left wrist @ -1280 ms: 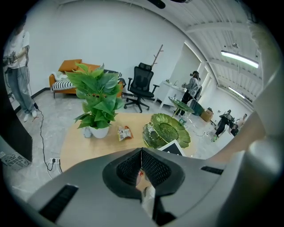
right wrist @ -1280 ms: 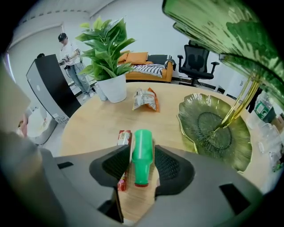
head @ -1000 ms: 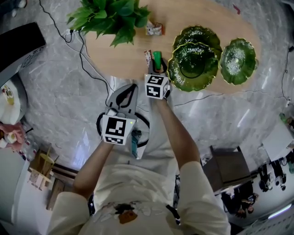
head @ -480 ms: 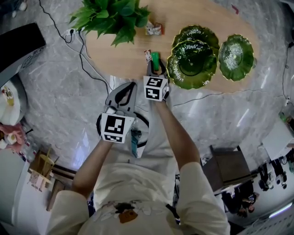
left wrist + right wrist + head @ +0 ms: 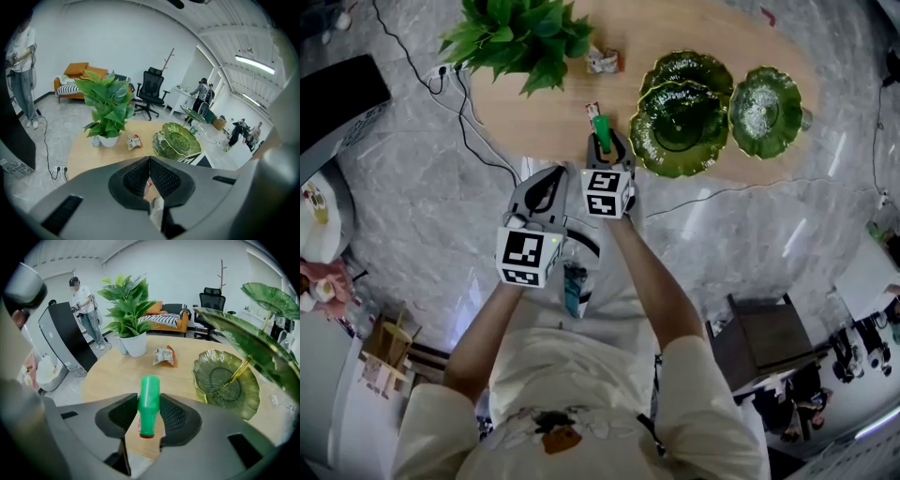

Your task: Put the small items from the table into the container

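Above the near edge of the oval wooden table (image 5: pixel 534 112), the right gripper (image 5: pixel 602 142) clamps a small green plastic bottle (image 5: pixel 149 401) across its mid-body, a sound hold for something likely light, stiff and slippery, while the left gripper (image 5: pixel 548 183) hangs closed and empty.

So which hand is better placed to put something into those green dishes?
Right: the right tool grips the green bottle close beside the green dishes, while the left tool is shut, empty and farther back.

The table (image 5: pixel 534 112) is seen from steeply overhead; the gripper views are aimed across it from close by. The plant (image 5: pixel 520 33) is shared by all three.
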A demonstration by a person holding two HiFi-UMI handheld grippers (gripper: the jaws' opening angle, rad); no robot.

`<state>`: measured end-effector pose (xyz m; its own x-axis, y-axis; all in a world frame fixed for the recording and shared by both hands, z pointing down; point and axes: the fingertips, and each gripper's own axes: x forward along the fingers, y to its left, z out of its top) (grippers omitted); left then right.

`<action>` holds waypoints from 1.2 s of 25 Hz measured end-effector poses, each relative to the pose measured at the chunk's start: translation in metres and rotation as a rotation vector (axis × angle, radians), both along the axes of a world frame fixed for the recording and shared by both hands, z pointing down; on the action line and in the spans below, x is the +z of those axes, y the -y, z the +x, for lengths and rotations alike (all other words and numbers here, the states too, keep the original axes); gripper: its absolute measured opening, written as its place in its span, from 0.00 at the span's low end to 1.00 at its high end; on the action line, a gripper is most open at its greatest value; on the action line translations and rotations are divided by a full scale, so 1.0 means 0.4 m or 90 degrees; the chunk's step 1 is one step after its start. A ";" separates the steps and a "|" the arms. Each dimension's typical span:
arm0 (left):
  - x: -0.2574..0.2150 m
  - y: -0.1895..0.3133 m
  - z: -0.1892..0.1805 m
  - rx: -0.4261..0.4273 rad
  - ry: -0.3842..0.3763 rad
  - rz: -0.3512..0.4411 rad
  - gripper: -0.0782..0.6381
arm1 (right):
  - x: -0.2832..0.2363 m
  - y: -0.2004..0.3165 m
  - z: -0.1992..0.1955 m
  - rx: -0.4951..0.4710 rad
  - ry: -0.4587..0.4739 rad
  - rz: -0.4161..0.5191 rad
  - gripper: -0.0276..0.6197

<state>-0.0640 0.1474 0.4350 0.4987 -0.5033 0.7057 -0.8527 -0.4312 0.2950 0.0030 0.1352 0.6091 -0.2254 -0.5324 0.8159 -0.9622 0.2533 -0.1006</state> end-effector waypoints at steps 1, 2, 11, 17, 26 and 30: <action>0.000 0.001 -0.005 -0.005 0.001 0.000 0.12 | -0.007 -0.007 -0.002 -0.002 0.002 0.000 0.28; 0.002 0.002 -0.010 -0.009 0.004 0.000 0.12 | -0.017 -0.012 -0.004 -0.004 0.006 0.002 0.28; -0.006 0.012 -0.038 -0.042 0.030 0.020 0.12 | -0.106 -0.047 -0.016 -0.013 0.052 0.019 0.28; 0.002 -0.009 -0.044 -0.041 0.043 0.007 0.12 | -0.180 -0.073 -0.034 -0.048 0.074 0.043 0.28; -0.031 0.007 -0.039 -0.037 0.040 0.021 0.12 | -0.258 -0.094 -0.020 -0.038 0.104 0.053 0.28; -0.048 0.015 -0.031 -0.020 0.067 0.034 0.12 | -0.299 -0.094 -0.005 -0.029 0.113 0.064 0.28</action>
